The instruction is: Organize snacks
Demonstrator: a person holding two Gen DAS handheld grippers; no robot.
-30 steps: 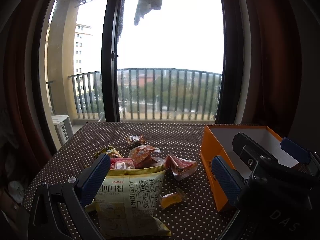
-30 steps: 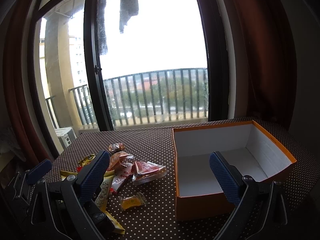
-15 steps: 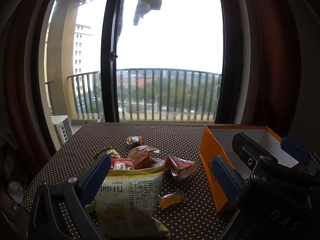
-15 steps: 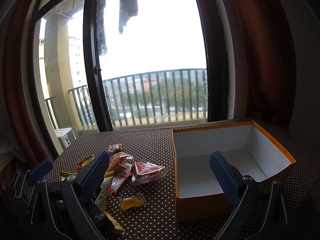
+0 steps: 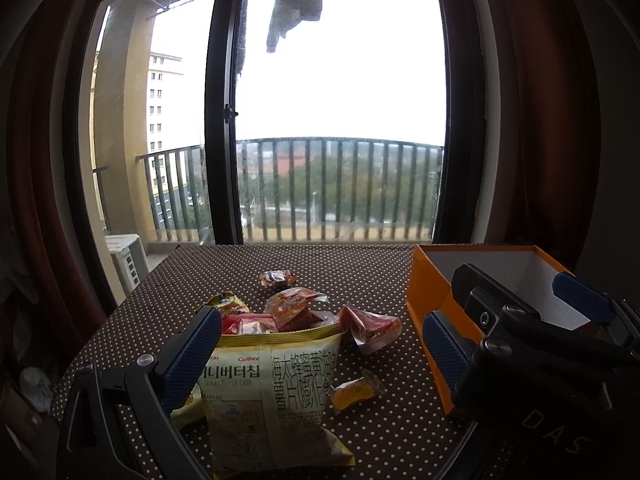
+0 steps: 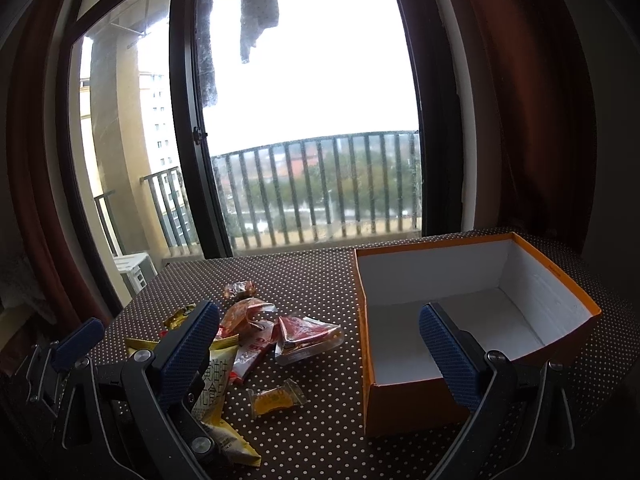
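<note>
A pile of snacks lies on the dotted tablecloth: a big yellow chip bag (image 5: 272, 396) in front, a small yellow candy (image 5: 354, 392), a red packet (image 5: 370, 328), orange and red packets (image 5: 294, 308) behind, and a small wrapped sweet (image 5: 276, 279) farthest back. An open orange box (image 6: 472, 320), white inside and empty, stands to the right of the pile. My left gripper (image 5: 320, 356) is open above the chip bag. My right gripper (image 6: 320, 352) is open, between pile and box. The candy (image 6: 276, 400) lies under it.
The table (image 6: 312, 280) ends at a balcony window with a dark frame and railing. Dark red curtains hang on both sides. The right gripper's body (image 5: 540, 340) fills the left wrist view's right side and covers part of the box (image 5: 432, 292).
Both grippers have drifted slightly; the snacks and the box have not moved. Both stay open.
</note>
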